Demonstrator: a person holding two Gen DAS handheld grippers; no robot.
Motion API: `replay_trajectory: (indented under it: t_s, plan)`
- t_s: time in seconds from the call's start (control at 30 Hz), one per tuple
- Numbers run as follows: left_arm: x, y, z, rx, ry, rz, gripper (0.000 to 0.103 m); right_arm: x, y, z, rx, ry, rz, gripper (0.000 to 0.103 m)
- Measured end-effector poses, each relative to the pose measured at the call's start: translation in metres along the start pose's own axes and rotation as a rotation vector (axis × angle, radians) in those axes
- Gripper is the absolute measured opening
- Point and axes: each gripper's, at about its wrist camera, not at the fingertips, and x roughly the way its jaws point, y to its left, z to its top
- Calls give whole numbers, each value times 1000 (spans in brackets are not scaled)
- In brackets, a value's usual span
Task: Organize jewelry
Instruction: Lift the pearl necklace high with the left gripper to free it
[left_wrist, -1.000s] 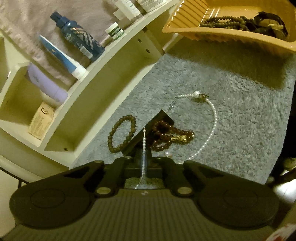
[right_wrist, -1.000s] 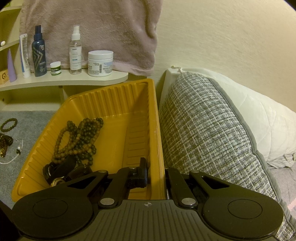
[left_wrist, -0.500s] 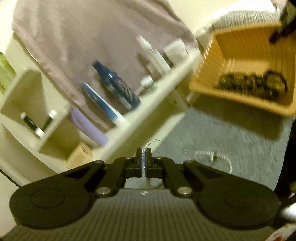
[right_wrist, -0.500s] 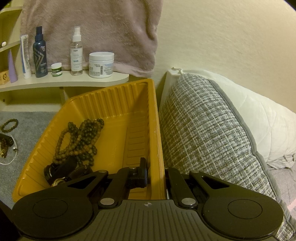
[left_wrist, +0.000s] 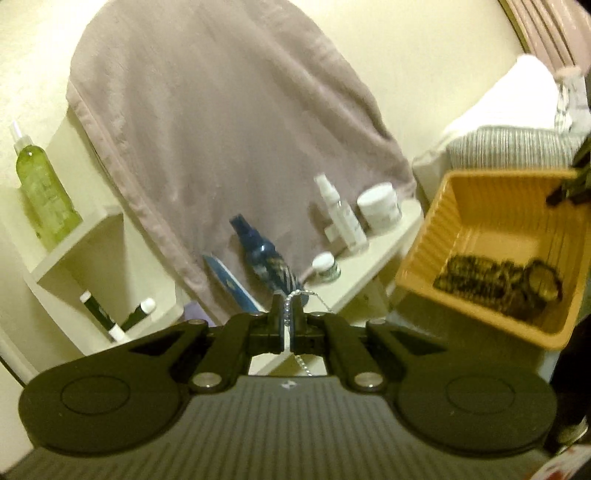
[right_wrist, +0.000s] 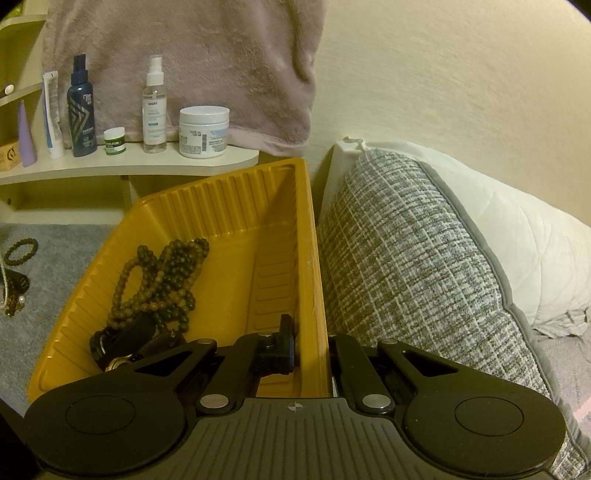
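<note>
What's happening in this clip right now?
A person is sorting jewelry with handheld tongs. The left tongs are shut on a thin pearl strand, holding it up in front of the shelf. The right tongs grip the wall of the yellow bin, propping it tilted. Dark bead necklaces already lie in the bin; a bead bracelet is on the grey carpet.

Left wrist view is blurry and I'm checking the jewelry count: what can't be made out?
- Yellow bin, left wrist view: blur merges the beads.
- Pearl necklace: most hangs hidden below the left hand-held gripper.
- Right wrist view: jewelry on the carpet is cut by the left edge.
</note>
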Motion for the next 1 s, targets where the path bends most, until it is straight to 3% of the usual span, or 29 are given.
replay_trajectory:
  t_s: [0.3,0.7,1.0]
  plan:
    - [-6,-7,31,27,-60,-32,2,-1,1,1,1,-2,2,3]
    - [-4,-54,87,46,-200,-201,2,0,1,1,4,-9,10,3]
    - [23,-97,94,33,-178,-326,2,0,1,2,7,-10,12,3]
